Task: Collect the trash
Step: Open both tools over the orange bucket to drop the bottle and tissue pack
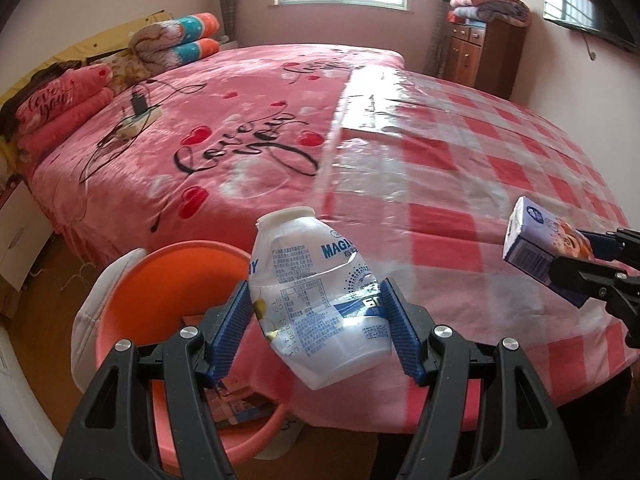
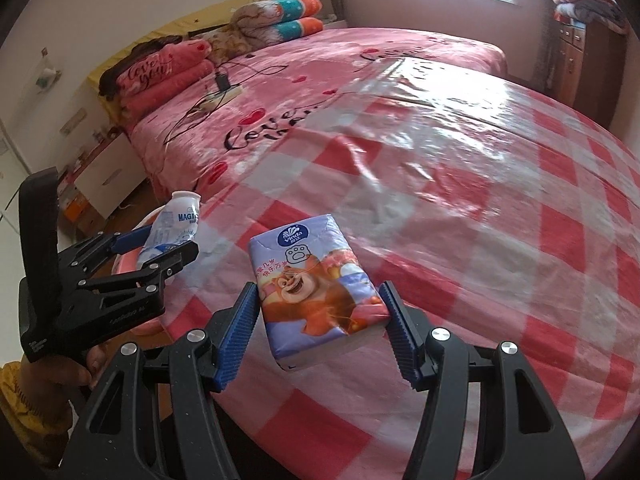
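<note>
Left wrist view: the left hand-held gripper fills the bottom of the frame, its blue ribbed pads partly apart and pressed on both sides of a crumpled white plastic bottle with blue print. The bottle is held off the bed, neck pointing toward 11 o'clock. Just behind and below it, at 8 o'clock, an orange bin lined with a white bag stands on the floor against the edge of the bed. The bed carries a pink blanket with hearts and script, and a red-and-white checked sheet under clear plastic toward 2 o'clock. At 3 o'clock the right hand-held gripper reaches in, clamped on a tissue pack.

Right wrist view: the right hand-held gripper, jaws partly apart, grips a purple tissue pack printed with a cartoon bear, lifted above the checked sheet. At 9 o'clock the left hand-held gripper holds the bottle over the bin's rim. A hand in a yellow sleeve shows at 8 o'clock. Folded quilts lie at 11 o'clock.
</note>
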A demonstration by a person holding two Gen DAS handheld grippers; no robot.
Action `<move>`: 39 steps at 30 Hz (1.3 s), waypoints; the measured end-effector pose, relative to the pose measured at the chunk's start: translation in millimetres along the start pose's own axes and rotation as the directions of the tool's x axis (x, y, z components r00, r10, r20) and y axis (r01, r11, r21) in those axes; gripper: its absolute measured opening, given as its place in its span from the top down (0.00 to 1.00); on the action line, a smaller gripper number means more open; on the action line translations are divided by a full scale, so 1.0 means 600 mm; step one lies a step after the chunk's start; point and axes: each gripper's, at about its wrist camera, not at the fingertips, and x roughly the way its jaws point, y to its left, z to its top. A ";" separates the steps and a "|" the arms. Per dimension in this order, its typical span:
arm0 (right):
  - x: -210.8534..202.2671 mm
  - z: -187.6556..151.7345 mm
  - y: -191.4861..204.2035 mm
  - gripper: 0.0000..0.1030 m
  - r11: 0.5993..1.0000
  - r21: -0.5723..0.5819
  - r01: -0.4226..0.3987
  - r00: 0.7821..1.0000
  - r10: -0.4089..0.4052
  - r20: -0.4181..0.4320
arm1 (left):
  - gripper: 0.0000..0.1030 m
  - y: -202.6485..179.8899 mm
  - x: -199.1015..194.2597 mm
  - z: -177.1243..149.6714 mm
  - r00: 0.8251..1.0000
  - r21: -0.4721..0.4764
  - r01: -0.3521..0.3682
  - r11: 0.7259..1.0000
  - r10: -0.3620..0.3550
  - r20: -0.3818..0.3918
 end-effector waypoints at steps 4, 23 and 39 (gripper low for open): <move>0.011 0.009 0.024 0.40 0.999 -0.033 -0.017 1.000 0.016 -0.011 | 0.36 0.028 0.003 -0.006 1.000 -0.023 -0.022 1.000 0.022 -0.006; 0.076 0.044 0.158 0.40 0.971 -0.210 -0.112 0.992 0.096 -0.086 | 0.36 0.139 0.022 -0.034 0.991 -0.127 -0.130 0.983 0.124 -0.048; 0.136 0.074 0.242 0.40 0.935 -0.308 -0.178 0.981 0.143 -0.134 | 0.36 0.198 0.048 -0.061 0.979 -0.183 -0.187 0.965 0.168 -0.112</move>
